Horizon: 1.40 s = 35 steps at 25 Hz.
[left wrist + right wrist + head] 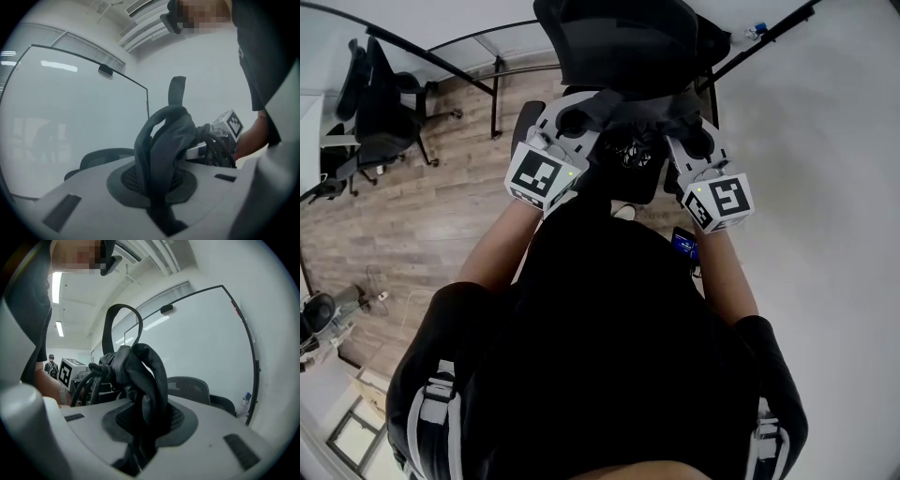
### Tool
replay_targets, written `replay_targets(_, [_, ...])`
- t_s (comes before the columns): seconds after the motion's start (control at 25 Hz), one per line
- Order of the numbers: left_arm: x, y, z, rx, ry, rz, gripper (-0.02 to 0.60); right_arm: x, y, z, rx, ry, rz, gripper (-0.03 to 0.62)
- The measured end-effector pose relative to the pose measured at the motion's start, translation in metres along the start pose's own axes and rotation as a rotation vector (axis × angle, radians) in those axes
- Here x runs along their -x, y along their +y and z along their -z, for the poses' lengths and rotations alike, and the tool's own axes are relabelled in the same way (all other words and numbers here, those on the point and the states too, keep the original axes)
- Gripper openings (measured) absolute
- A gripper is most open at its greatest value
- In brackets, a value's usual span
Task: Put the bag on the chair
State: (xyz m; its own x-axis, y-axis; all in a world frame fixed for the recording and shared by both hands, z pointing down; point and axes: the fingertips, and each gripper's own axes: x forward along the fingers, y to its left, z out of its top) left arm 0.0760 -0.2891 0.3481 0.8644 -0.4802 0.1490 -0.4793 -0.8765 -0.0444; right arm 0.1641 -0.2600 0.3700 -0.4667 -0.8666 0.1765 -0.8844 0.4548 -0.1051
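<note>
My left gripper (584, 118) and right gripper (684, 131) each clamped on black bag (630, 150), its dark fabric (164, 140) pinched between both sets of jaws. Bag bunched between two grippers, carry strap (121, 317) looping up above it. Bag held in air just before black mesh office chair (619, 42), not resting on seat. Wood-plank floor (422, 216) below; second office chair (380, 103) at left; whiteboard (70, 117) behind.

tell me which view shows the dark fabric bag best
Right gripper view: the dark fabric bag and its strap loop fill the centre. Left gripper view shows it bunched too; head view, only a glimpse.
</note>
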Motion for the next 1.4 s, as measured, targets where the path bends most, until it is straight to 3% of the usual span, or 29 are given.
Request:
replay_targets(0.2, [-0.024, 0.04, 0.021, 0.012, 0.026, 0.017, 0.034, -0.045, -0.022, 0.016, -0.022, 0.039, 0.015, 0.078])
replay_targets(0.56, [-0.053, 0.07, 0.057, 0.03, 0.031, 0.04, 0.034, -0.081, -0.046, 0.047, -0.021, 0.036, 0.063, 0.078])
replay_targets(1.08, [-0.089, 0.097, 0.121, 0.1, 0.089, 0.055, 0.035, -0.118, -0.075, 0.105, -0.063, 0.116, 0.126, 0.08])
replay_targets(1.4, [-0.112, 0.105, 0.171, 0.158, 0.178, 0.074, 0.035, -0.137, -0.094, 0.152, -0.129, 0.187, 0.14, 0.08])
